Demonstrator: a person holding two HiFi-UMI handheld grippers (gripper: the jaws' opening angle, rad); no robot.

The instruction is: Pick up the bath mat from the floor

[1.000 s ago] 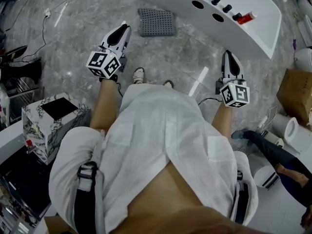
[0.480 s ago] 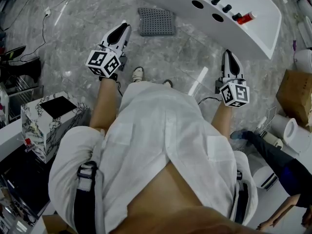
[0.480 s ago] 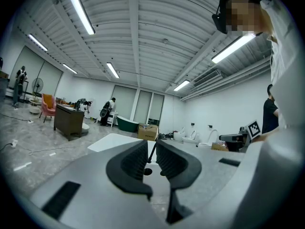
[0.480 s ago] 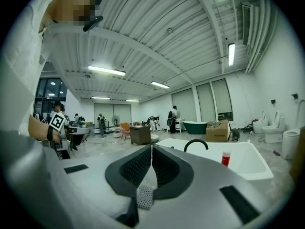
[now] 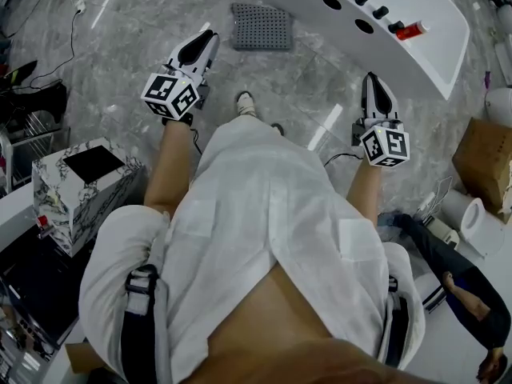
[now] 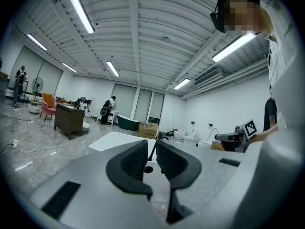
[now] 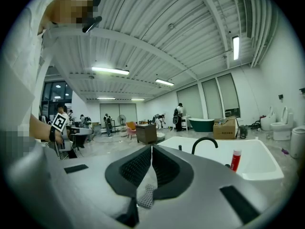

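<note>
Grey studded square bath mat (image 5: 259, 26) lies flat on the marble floor (image 5: 136, 38) ahead of you, near the white tub (image 5: 445, 50), your left gripper (image 5: 210, 37) and right gripper (image 5: 370, 79) both empty, jaws together.

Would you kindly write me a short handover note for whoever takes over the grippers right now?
Left gripper: shut, empty, held out in front.
Right gripper: shut, empty, held out in front.
Bath mat: flat on the floor beside the white tub, ahead of the left gripper, not touched.
Done: nothing yet.
Left: step closer, reach down, open the jaws, grip the mat's edge, lift.
</note>
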